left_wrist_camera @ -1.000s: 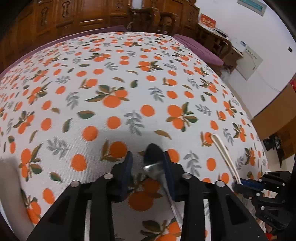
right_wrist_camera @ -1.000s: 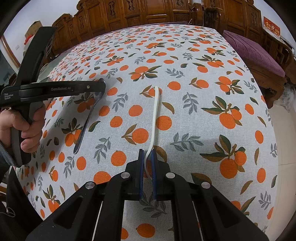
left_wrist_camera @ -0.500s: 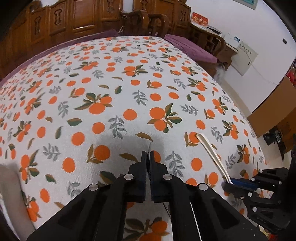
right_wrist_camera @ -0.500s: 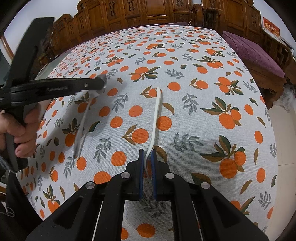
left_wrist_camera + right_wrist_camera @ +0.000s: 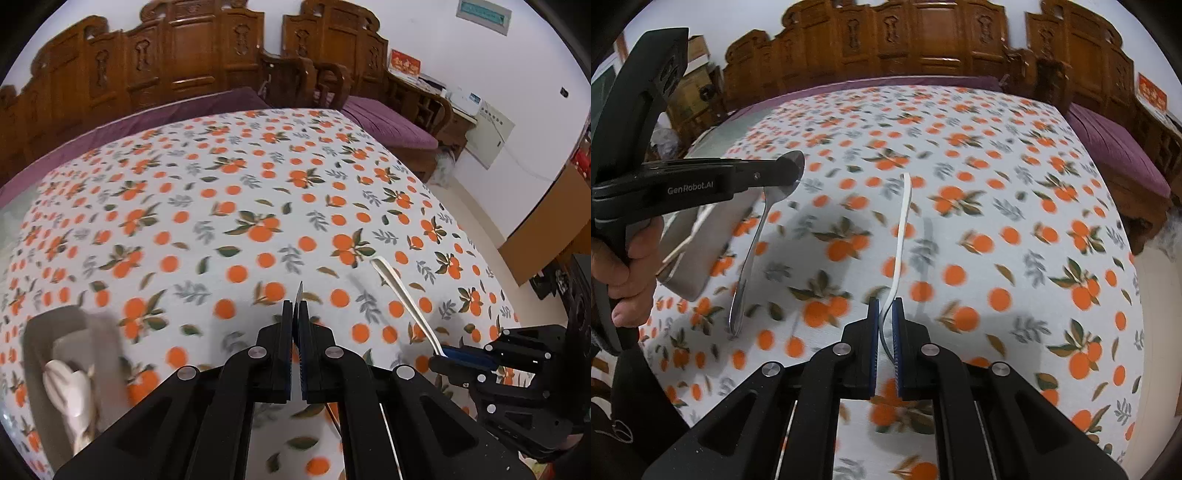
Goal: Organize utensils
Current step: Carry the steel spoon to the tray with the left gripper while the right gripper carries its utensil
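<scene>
**Both utensils gripped, tray not yet reached**

Progress looks like roughly the halfway mark, judging by how things lie. Your left gripper is clamped shut on the bowl of the metal spoon; in the right wrist view the spoon hangs handle-down from the jaws, clear of the cloth. Your right gripper is pinched on the near end of the white utensil, whose long handle runs out ahead of the jaws and seems lifted off the cloth. I cannot tell what kind of utensil it is.

What remains is the placing. A grey tray sits at the table's left edge, blurred, with pale utensils already in it. It lies just left of the hanging spoon, so that drop is likely the closer one. The white utensil is farther off, to the right.

Underneath you have a tablecloth printed with oranges and leaves, with no other loose utensils in view. Beyond it stand carved wooden benches with purple cushions, then a white wall.
</scene>
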A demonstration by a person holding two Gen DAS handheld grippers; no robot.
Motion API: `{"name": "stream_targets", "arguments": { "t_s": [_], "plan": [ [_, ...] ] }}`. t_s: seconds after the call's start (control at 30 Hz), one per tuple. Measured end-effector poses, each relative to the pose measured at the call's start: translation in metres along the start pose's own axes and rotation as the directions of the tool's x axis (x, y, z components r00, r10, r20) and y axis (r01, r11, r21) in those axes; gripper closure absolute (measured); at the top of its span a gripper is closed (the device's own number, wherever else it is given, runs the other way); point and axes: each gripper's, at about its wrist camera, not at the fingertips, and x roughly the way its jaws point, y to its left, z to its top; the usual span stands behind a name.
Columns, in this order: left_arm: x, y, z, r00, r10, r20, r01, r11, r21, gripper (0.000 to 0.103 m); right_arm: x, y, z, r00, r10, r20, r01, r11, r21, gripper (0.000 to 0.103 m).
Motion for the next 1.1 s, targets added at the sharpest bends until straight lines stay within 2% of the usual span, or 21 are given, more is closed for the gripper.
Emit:
{"name": "stream_targets", "arguments": {
  "t_s": [0.2, 0.57, 0.9, 1.1],
  "plan": [
    [-0.036, 0.028, -0.009, 0.999, 0.040, 0.035, -0.040, 0.999, -0.012, 0.101, 0.002, 0.043, 0.013, 1.000, 0.029, 0.013, -0.028, 0.998, -0.052, 0.095],
    [-0.082, 0.109, -0.025, 0.989, 0.130, 0.064, -0.125, 0.989, -0.074, 0.101, 0.013, 0.117, 0.040, 0.997, 0.081, 0.019, -0.078, 0.989, -0.125, 0.095],
    [-0.087, 0.162, -0.046, 0.986, 0.166, 0.022, -0.162, 0.979, -0.126, 0.101, 0.024, 0.163, 0.052, 0.994, 0.110, 0.002, -0.108, 0.977, -0.182, 0.095],
    [-0.070, 0.180, -0.060, 0.983, 0.183, -0.030, -0.186, 0.974, -0.127, 0.101, 0.031, 0.182, 0.059, 0.992, 0.127, -0.007, -0.126, 0.973, -0.192, 0.095]
  ]
}}
